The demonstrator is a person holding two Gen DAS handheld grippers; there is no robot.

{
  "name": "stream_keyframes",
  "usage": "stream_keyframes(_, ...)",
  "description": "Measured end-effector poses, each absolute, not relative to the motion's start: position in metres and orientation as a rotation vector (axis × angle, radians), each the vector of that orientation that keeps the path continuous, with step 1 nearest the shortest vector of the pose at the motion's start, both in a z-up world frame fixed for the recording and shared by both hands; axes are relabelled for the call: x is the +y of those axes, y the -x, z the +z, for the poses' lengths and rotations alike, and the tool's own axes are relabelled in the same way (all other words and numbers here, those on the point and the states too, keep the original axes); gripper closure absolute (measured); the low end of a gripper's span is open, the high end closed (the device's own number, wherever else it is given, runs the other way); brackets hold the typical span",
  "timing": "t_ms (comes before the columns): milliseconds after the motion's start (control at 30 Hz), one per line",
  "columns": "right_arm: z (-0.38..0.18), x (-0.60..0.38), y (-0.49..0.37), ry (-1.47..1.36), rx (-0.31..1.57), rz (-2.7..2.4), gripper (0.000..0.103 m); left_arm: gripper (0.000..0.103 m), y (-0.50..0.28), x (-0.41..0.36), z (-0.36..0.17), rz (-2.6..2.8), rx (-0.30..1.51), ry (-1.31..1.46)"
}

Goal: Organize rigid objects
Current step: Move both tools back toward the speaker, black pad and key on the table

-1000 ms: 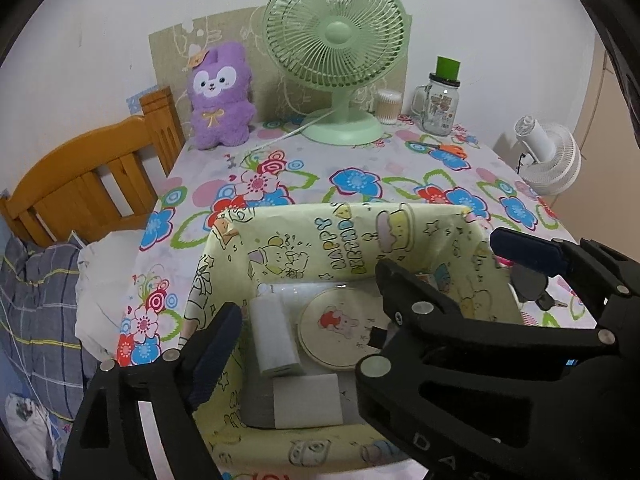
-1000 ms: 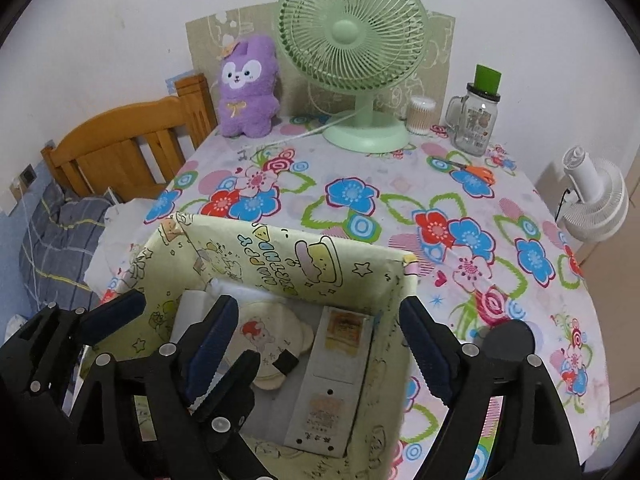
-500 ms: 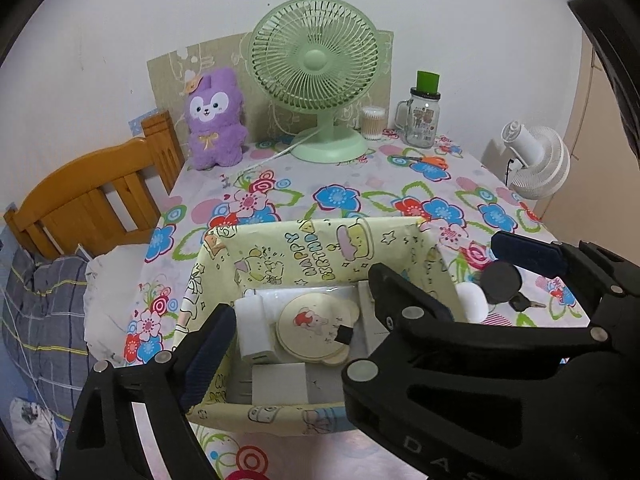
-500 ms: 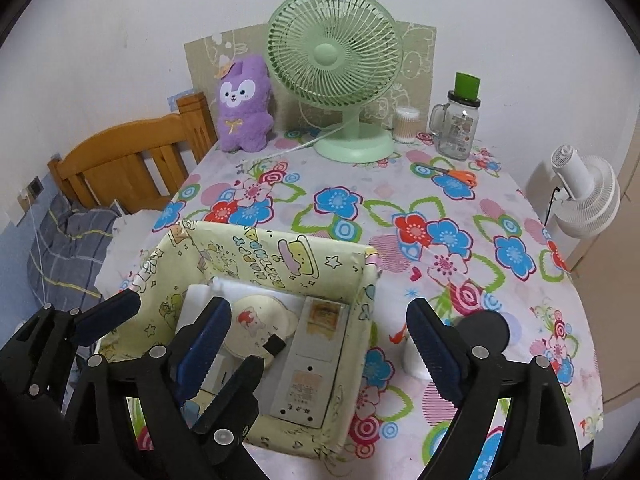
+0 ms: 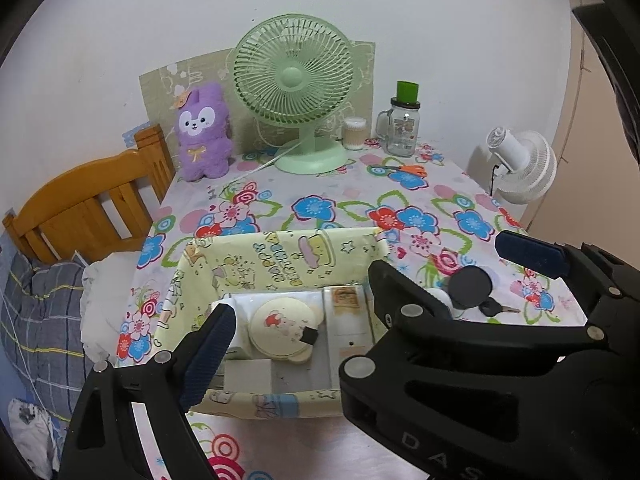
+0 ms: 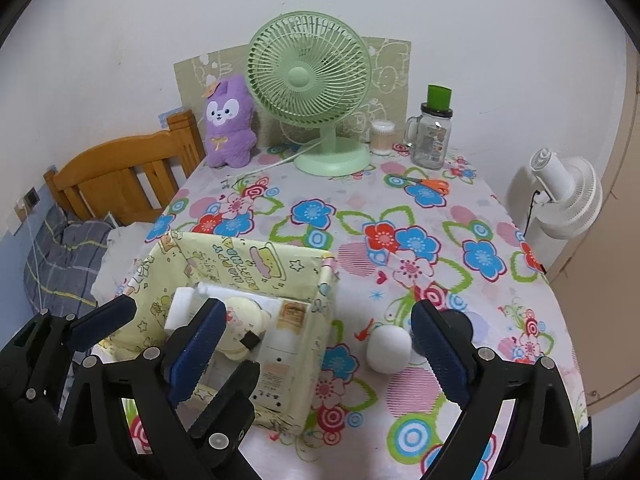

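Note:
A yellow cartoon-print fabric box (image 5: 280,256) (image 6: 248,264) stands at the near left of the flowered table. Inside lie a round cream compact (image 5: 282,330) (image 6: 240,322), a white remote (image 5: 348,328) (image 6: 280,356) and white blocks (image 5: 248,374) (image 6: 180,308). On the cloth right of the box sit a white egg-shaped object (image 6: 388,348), a black round disc (image 5: 470,286) (image 6: 460,322) and a key (image 5: 496,310). My left gripper (image 5: 360,348) is open and empty above the box's near side. My right gripper (image 6: 316,356) is open and empty, with the box's right wall between its fingers.
At the back stand a green desk fan (image 6: 316,92), a purple plush toy (image 6: 230,120), a glass jar with green lid (image 6: 434,128), a cotton swab tub (image 6: 382,138) and orange scissors (image 6: 428,184). A wooden bed frame (image 6: 120,176) lies left, a white floor fan (image 6: 564,196) right.
Both grippers have pulled back and up from the box, so more of the table shows. The egg-shaped object, disc and key have come into view. Both stay open and empty.

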State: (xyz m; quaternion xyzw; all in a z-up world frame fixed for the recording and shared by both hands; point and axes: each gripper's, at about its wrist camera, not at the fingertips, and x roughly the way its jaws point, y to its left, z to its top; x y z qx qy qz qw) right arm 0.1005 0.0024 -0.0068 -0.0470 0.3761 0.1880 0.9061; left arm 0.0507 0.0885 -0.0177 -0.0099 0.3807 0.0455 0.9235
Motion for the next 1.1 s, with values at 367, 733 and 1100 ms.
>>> stream_keyframes(367,0.001,-0.024,-0.095,0.076,0.753,0.366,0.008,0.011,-0.05,0.069,-0.01,0.068,0.772,0.044)
stream_keyframes(733,0.007,-0.054,-0.092,0.07,0.73,0.334,0.008,0.011,-0.052,0.042,-0.007,0.048,0.765,0.019)
stream_keyframes(1100,0.008,-0.083,-0.092,0.048,0.722,0.309,0.008,0.011,-0.056,0.017,-0.005,0.009,0.763,0.007)
